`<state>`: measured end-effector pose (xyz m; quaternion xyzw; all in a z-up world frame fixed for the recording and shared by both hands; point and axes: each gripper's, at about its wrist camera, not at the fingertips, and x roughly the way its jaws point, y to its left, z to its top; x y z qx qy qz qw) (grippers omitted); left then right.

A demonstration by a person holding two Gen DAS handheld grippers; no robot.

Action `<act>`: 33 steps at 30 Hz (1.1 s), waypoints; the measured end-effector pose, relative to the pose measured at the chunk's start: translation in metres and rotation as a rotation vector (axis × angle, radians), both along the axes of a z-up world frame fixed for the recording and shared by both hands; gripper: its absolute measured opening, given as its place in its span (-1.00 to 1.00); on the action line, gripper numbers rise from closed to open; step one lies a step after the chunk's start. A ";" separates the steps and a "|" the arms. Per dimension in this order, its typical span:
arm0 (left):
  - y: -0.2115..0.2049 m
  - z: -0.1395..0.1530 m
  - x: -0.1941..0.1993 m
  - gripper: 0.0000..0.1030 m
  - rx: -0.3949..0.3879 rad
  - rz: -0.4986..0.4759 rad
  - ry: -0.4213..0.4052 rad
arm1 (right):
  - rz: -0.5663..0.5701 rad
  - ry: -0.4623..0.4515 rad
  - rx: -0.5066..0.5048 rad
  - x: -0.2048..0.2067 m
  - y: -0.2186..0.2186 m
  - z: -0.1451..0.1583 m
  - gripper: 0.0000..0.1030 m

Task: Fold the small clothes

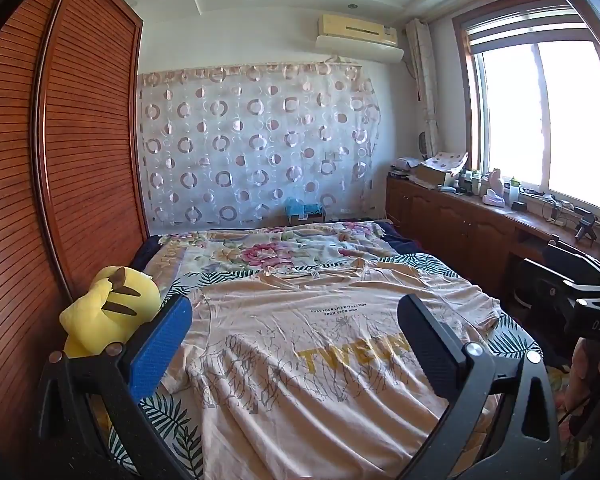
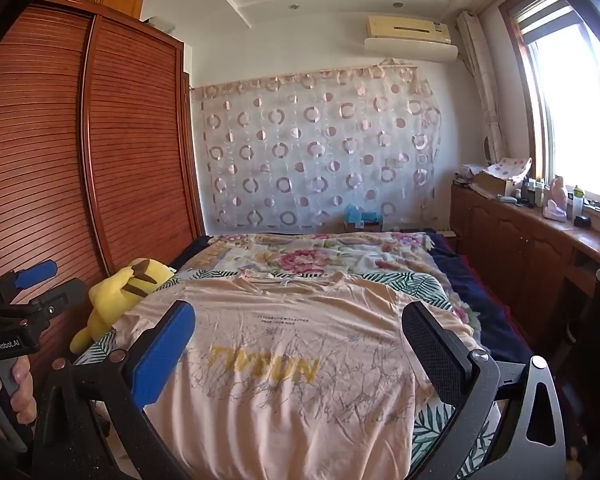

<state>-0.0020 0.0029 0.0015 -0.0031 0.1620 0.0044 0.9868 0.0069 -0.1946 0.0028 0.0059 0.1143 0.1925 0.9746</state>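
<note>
A peach T-shirt with yellow letters and a grey line print lies spread flat on the bed, collar toward the far wall. My left gripper hovers above its lower half, fingers wide apart with nothing between them. My right gripper hangs over the shirt's chest the same way, open and empty. In the right wrist view the left gripper shows at the left edge, held by a hand. The right gripper's body shows at the right edge of the left wrist view.
A yellow plush toy lies at the shirt's left, against the slatted wooden wardrobe. A floral quilt covers the far bed. A low cabinet with bottles and boxes runs under the window on the right.
</note>
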 end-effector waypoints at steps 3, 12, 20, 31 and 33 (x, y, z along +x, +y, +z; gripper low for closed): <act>-0.001 0.000 0.000 1.00 0.005 0.002 -0.002 | -0.001 -0.001 0.001 0.001 0.002 0.000 1.00; 0.000 0.003 -0.002 1.00 0.007 0.005 -0.004 | 0.000 -0.004 0.003 -0.001 0.000 0.000 1.00; -0.001 0.003 -0.002 1.00 0.009 0.004 -0.006 | 0.001 -0.004 0.004 -0.002 0.001 -0.001 1.00; 0.001 0.012 -0.005 1.00 0.012 0.007 -0.013 | -0.001 -0.005 0.004 -0.001 0.004 0.000 1.00; 0.002 0.014 -0.005 1.00 0.013 0.008 -0.015 | -0.002 -0.006 0.005 -0.002 0.004 0.000 1.00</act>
